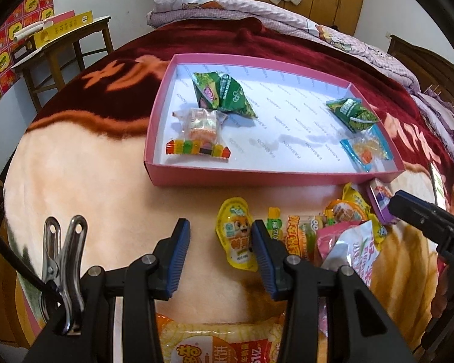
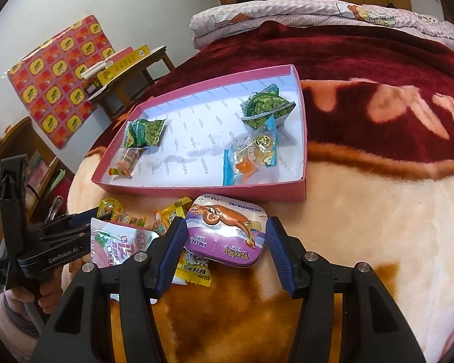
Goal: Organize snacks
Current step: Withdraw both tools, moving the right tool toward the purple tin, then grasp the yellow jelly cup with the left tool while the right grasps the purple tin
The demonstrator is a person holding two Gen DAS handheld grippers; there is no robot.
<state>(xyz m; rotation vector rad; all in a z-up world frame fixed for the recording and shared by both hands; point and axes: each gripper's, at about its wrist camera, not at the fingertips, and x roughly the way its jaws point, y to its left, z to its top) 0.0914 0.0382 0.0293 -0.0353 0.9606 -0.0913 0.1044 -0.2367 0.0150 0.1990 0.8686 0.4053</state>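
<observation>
I'm working over a bed w/ a plush red-and-cream blanket (image 1: 75, 166); my landmark is the shallow pink box (image 1: 275, 178) lying open on it. Inside the box, toward its left end: a green pea packet (image 1: 224, 96), a clear-wrapped candy (image 1: 201, 122) and a rainbow gummy strip (image 1: 196, 148); toward its right end: another green packet (image 1: 352, 113) and a blue-edged gummy bag (image 1: 367, 148). Just in front of the box's near wall sits the unsorted snack pile (image 1: 333, 233). My left gripper (image 1: 221, 242) hangs in front of the box, jaws partly open, nothing gripped; a yellow jelly pouch (image 1: 236, 239) lies mostly btwn the pads, its right edge tucked behind the right pad. My right gripper (image 2: 227, 242) is also in front of the box, jaws fairly wide, straddling a purple mint tin (image 2: 227, 230); I can't tell if the pads press it yet, prob not. Risks as I judge them: the tin is smooth and rounded, so a shallow or off-centre pinch could squirt it out onto the soft blanket; it rests on a yellow candy wrapper (image 2: 193, 272), which might get dragged along; the left pads could crush or snag the thin pouch; both tools are close, so they could bump
</observation>
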